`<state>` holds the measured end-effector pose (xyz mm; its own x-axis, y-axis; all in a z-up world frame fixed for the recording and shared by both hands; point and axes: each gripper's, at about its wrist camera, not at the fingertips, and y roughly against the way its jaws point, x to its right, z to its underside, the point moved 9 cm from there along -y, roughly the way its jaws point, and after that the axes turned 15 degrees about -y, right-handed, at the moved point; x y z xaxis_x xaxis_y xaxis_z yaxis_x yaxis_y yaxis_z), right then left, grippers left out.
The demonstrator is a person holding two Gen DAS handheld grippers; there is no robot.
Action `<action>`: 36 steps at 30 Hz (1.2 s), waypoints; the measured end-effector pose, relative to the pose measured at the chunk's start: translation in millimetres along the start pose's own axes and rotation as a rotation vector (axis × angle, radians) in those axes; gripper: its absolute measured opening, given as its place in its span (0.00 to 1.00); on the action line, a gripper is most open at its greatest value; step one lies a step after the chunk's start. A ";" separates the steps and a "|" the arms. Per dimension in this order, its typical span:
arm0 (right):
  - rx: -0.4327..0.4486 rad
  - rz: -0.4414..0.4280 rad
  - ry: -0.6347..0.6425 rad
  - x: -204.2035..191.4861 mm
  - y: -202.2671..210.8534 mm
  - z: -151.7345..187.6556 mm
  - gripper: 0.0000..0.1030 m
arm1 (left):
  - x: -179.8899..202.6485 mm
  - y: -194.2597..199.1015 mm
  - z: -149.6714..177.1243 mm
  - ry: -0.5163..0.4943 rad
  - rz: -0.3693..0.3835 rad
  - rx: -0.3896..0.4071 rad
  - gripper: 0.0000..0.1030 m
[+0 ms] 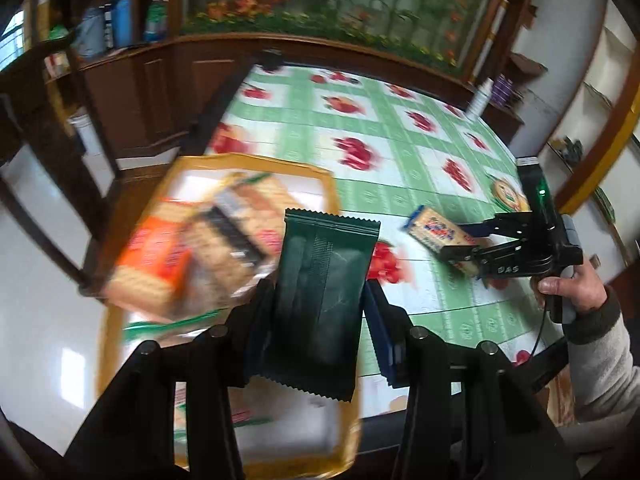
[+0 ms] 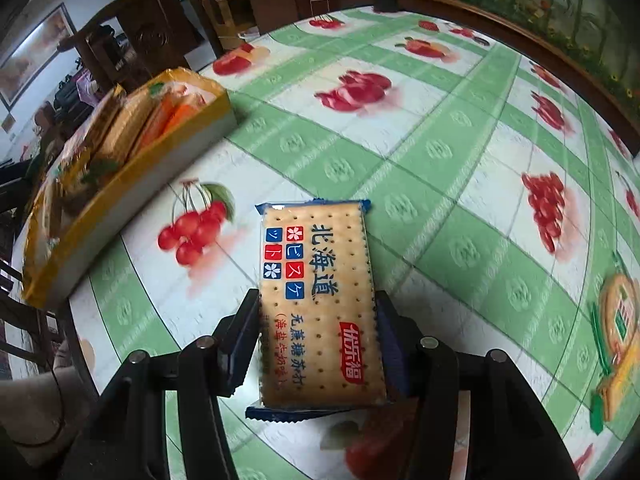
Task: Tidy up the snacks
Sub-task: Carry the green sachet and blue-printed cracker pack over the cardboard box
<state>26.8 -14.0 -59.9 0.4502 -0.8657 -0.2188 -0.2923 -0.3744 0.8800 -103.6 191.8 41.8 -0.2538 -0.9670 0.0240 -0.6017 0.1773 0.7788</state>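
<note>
My left gripper (image 1: 320, 304) is shut on a dark green snack packet (image 1: 324, 304) and holds it above the near right part of a yellow-rimmed tray (image 1: 256, 160). The tray holds several cracker packs (image 1: 192, 248). My right gripper (image 2: 316, 320) is shut on a blue-edged cracker pack (image 2: 320, 304) just above the fruit-print tablecloth (image 2: 420, 160). In the left wrist view the right gripper (image 1: 464, 252) and its cracker pack (image 1: 436, 232) are to the right of the tray. The tray (image 2: 132, 200) sits far left in the right wrist view.
A round green-and-yellow biscuit packet (image 2: 618, 320) lies at the table's right side, also in the left wrist view (image 1: 508, 194). A white cup stack (image 1: 478, 100) stands at the far edge. Wooden chairs (image 2: 132, 28) and cabinets (image 1: 160, 92) surround the table.
</note>
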 end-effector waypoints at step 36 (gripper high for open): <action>-0.006 -0.455 -0.124 -156.1 -47.9 -111.0 0.60 | -22.5 -11.5 32.7 0.112 0.030 -0.019 0.46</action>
<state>64.1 175.9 -21.1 0.4268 -0.6472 -0.6316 -0.0835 -0.7237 0.6851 -115.7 217.5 11.8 -0.1848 -0.9758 0.1168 -0.5802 0.2043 0.7885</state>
